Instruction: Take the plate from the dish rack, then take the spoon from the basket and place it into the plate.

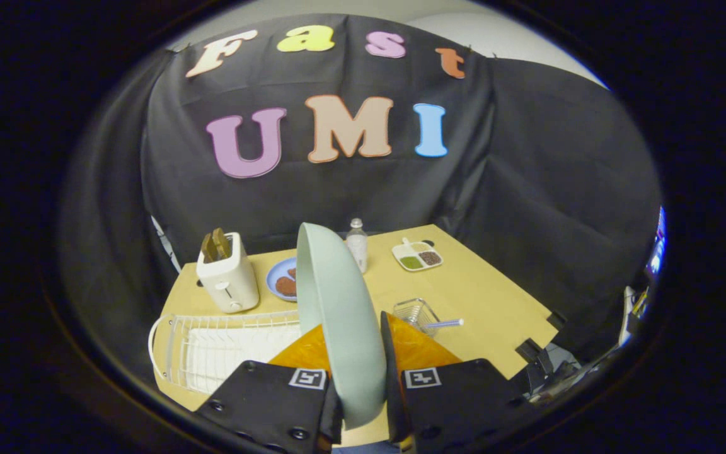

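The fingers (363, 384) are closed on the pale green plate (338, 315), one on each face, holding it on edge and upright above the counter (489, 296). Below it to the left lies the white dish rack (212, 353). Just beyond the right finger stands a small wire basket (416, 313) with the spoon (448, 324) handle sticking out. Farther off are a white toaster (227, 277), a blue plate of food (282, 280), a bottle (357, 243) and a divided dish (418, 255)

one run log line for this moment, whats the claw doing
claw: shut on plate, held on edge above table | dish rack: vacated | spoon: in basket | next: set plate down
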Demonstrator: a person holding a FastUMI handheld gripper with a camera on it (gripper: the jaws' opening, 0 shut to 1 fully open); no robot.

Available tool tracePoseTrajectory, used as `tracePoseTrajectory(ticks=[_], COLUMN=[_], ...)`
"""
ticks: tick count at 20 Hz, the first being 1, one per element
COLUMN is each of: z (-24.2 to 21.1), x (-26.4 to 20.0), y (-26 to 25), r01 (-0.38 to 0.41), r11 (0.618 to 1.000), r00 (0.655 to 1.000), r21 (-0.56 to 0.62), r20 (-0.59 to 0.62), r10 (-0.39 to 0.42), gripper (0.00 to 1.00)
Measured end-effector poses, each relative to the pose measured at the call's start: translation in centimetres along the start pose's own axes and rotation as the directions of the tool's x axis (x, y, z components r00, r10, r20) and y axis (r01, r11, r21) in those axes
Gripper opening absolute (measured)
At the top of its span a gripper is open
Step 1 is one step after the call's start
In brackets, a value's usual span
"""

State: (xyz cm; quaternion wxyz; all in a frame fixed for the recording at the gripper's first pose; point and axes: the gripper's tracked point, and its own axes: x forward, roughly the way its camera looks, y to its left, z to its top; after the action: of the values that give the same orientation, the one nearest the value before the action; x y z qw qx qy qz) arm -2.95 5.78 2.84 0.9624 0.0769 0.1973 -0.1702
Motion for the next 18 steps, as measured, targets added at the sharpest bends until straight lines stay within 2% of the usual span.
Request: tracePoseTrajectory(ticks=[5, 9, 13, 18], z=[-4.1, -9.8, -15.3, -18.9], x=[0.0, 2.2, 4.3, 7.1], y=[-8.0, -11.1, -12.2, -12.9], r01=[0.097, 0.157, 0.165, 0.148], r11=[0.99, 0.976, 0.967, 0.941], r00=[0.993, 0.974, 0.951, 0.935], r21=[0.104, 0.151, 0.195, 0.304], r20=[-0.071, -0.184, -0.292, -0.353], r10=[-0.09, -0.129, -0.103, -0.033], gripper=[0.31, 0.31, 0.31, 0.31])
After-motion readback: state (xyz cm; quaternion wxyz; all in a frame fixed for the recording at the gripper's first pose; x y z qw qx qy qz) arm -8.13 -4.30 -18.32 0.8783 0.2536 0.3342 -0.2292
